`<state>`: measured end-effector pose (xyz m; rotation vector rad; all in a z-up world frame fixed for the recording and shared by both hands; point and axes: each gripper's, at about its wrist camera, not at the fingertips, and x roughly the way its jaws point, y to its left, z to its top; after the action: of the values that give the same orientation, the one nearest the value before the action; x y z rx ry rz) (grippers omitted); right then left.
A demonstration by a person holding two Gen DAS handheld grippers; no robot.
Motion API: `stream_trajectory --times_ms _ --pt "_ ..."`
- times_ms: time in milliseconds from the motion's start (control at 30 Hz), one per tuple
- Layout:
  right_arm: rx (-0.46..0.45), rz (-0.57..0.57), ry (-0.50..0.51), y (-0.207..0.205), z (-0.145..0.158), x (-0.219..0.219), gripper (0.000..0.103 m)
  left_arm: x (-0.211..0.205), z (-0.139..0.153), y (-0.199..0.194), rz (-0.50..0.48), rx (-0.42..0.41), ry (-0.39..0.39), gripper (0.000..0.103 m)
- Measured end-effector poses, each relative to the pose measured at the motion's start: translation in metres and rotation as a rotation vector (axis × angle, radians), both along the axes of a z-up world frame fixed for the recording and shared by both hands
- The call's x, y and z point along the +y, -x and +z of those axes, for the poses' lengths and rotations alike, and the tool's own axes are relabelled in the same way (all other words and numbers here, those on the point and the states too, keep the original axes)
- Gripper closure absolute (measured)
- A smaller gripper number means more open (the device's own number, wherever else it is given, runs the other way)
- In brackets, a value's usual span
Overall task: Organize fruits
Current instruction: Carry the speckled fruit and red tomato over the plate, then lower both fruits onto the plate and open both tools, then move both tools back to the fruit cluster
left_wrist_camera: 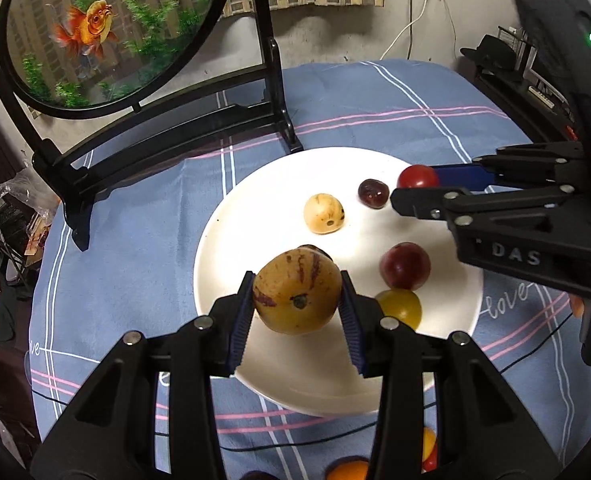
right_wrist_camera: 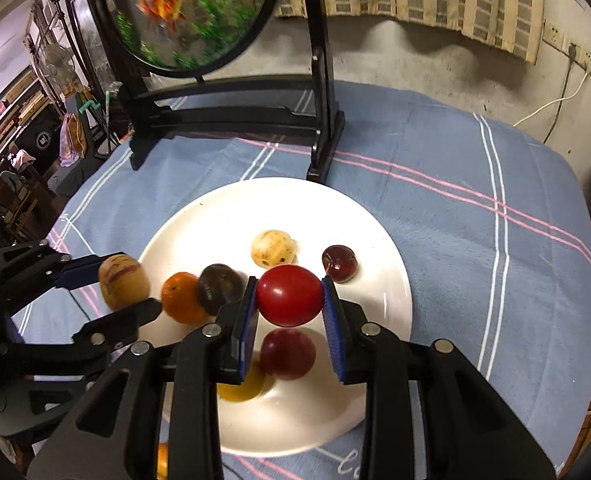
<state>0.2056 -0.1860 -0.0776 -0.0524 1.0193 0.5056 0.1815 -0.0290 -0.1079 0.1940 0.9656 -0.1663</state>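
**Both claws loaded over the white plate**

Going left to right: the left claw (left_wrist_camera: 297,312) is clamped on a yellow-brown striped fruit (left_wrist_camera: 297,291), blue pads (left_wrist_camera: 242,320) squeezing it from both sides, held above the near-left part of the white plate (left_wrist_camera: 231,216). A dark fruit peeks out just behind it, mostly hidden. Ahead of that claw on the plate sits a pale speckled fruit (left_wrist_camera: 323,213), with a small dark red fruit (left_wrist_camera: 373,192) to its right. Just right of the claw's tip there's a yellow tomato (left_wrist_camera: 400,307), and a round dark red plum (left_wrist_camera: 405,265) touching it from behind.

Further right, the right claw (right_wrist_camera: 289,296) is nearly closed, pinching a red tomato (right_wrist_camera: 289,295) between its pads, hanging over the plate's middle. In its own view the plum sits directly below the tomato, and an orange fruit (right_wrist_camera: 181,296) and a dark purple fruit (right_wrist_camera: 219,289) show to its left, between the two claws.

The plate rests on a blue checked cloth (right_wrist_camera: 475,208) over the worktop, with a goldfish picture stand (left_wrist_camera: 107,24) beyond the claws
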Motion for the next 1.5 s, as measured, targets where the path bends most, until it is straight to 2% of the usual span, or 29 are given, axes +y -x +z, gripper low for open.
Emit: stream_trajectory --times_ms 167,200,267,333,400,533,667,833,933,1033,1167,1267,1333,1500 --pt "0.029 0.006 0.043 -0.009 -0.011 0.008 0.07 0.0 -0.004 -0.005 0.004 0.011 0.002 0.061" --pt "0.037 0.001 0.04 -0.009 -0.012 0.007 0.068 0.001 -0.005 -0.005 0.009 0.013 0.001 0.051" --pt "0.038 -0.02 0.013 -0.009 -0.008 0.001 0.068 0.001 -0.001 -0.003 0.021 -0.015 -0.004 0.042" --pt "0.029 -0.039 -0.013 -0.008 -0.002 -0.006 0.068 0.0 0.003 -0.002 0.014 -0.019 -0.002 0.042" --pt "0.03 -0.057 -0.026 -0.007 0.004 -0.011 0.057 -0.002 0.008 0.001 0.01 -0.028 -0.01 0.042" --pt "0.0 -0.082 -0.067 0.007 0.026 -0.022 0.057 0.0 0.024 0.013 0.018 -0.053 -0.006 0.042" --pt "-0.058 -0.064 -0.096 0.045 0.062 -0.032 0.057 0.008 0.046 0.036 0.018 -0.096 -0.003 0.04" --pt "-0.115 -0.026 -0.093 0.102 0.087 -0.041 0.056 0.014 0.068 0.071 0.018 -0.144 0.011 0.037" --pt "-0.131 -0.013 -0.084 0.131 0.087 -0.042 0.047 0.017 0.073 0.093 0.013 -0.164 0.014 0.037" --pt "-0.171 0.016 -0.066 0.165 0.079 -0.043 0.045 0.023 0.069 0.118 0.011 -0.181 0.006 0.037" --pt "-0.172 0.053 -0.009 0.204 0.045 -0.047 0.045 0.045 0.045 0.158 -0.01 -0.175 0.005 0.037" --pt "-0.133 0.087 0.029 0.226 0.015 -0.048 0.045 0.067 0.017 0.181 -0.016 -0.101 0.02 0.037" --pt "-0.115 0.104 0.037 0.237 0.001 -0.048 0.045 0.076 0.006 0.192 -0.015 -0.094 0.002 0.037" --pt "-0.044 0.149 0.003 0.254 -0.031 -0.049 0.045 0.089 -0.017 0.214 -0.064 -0.066 0.042 0.036"
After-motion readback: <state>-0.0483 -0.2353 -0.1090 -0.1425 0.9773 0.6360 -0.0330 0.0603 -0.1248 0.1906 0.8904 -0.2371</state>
